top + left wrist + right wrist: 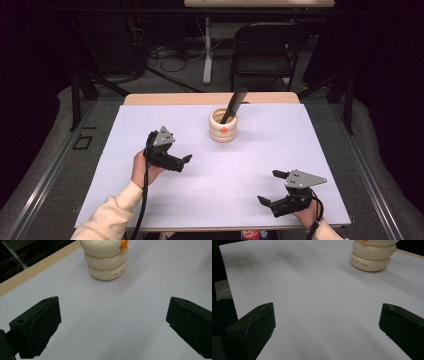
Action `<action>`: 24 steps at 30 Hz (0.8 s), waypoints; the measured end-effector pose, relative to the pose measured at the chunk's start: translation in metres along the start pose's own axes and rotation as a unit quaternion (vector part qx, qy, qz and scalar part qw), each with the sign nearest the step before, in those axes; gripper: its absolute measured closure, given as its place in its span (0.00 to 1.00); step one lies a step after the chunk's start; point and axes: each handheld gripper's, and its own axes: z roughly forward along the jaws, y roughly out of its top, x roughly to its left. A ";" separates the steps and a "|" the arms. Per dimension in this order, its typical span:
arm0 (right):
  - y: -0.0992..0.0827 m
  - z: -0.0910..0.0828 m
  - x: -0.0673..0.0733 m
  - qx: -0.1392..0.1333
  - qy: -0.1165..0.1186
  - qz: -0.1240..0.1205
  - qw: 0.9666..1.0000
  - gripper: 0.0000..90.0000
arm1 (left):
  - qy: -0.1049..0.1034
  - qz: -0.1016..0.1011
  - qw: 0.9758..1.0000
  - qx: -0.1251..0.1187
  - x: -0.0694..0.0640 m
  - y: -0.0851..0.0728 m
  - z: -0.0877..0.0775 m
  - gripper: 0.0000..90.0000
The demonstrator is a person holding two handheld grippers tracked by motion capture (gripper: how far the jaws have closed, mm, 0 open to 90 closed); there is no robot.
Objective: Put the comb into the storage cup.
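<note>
A cream ribbed holder (222, 127) with an orange mark stands at the back middle of the white table top (150, 125). A black utensil (234, 105) leans out of it. My left gripper (183, 163) hovers to the holder's front left, open with nothing between its jaws. In the left gripper view the holder (107, 261) stands ahead of the wide-apart jaws of that gripper (113, 315). My right gripper (270, 187) is open near the front right edge. The right gripper view has the holder (370, 256) far ahead of the spread, empty gripper (327, 320).
A wooden strip (210, 98) runs along the table's far edge. Behind it stand a black folding chair (262, 50) and a white table leg (207, 50), with cables on the floor. Metal rails flank the table on both sides.
</note>
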 end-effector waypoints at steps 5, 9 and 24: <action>0.000 0.000 0.000 0.002 0.000 0.000 1.000 0.00 | 0.001 -0.001 1.000 -0.002 -0.005 -0.007 -0.006 0.00; 0.000 0.000 0.000 0.003 0.000 0.000 1.000 0.00 | 0.002 -0.002 1.000 -0.007 -0.009 -0.011 -0.011 0.00; 0.000 -0.001 0.000 0.002 0.001 -0.002 1.000 0.00 | 0.007 0.004 1.000 -0.027 -0.029 -0.032 -0.031 0.00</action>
